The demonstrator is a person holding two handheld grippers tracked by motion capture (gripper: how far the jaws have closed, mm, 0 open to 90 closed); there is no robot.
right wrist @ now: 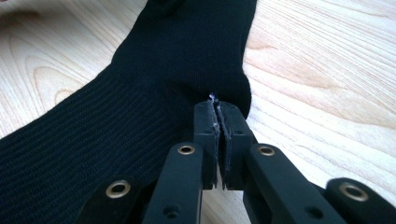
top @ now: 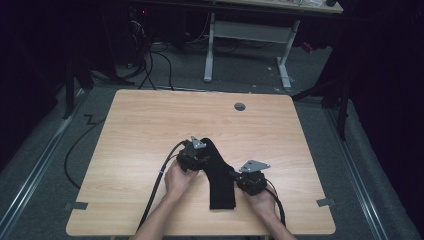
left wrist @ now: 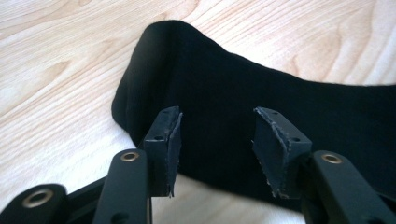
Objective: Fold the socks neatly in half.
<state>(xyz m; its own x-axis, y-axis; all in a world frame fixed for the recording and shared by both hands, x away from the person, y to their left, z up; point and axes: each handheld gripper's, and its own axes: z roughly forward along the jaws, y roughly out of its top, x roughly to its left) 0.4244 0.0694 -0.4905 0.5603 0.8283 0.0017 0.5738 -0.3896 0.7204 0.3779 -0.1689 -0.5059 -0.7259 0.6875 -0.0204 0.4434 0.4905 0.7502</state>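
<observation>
High view: a black sock (top: pixel 219 175) lies bent on a light wooden surface (top: pixel 150 125), toward its near edge, between two hand-held tongs. Left tongs (top: pixel 196 159), held in the person's left hand (top: pixel 179 179), sit at the sock's upper end. Right tongs (top: pixel 239 179), held in the right hand (top: pixel 262 201), meet the sock's right edge at the bend. Left gripper view: its jaws stand spread over the sock's rounded end, the pads (left wrist: pixel 172 140) not pressing the fabric. Right gripper view: its jaws are pressed together, pinching the sock's edge at the heel bend.
</observation>
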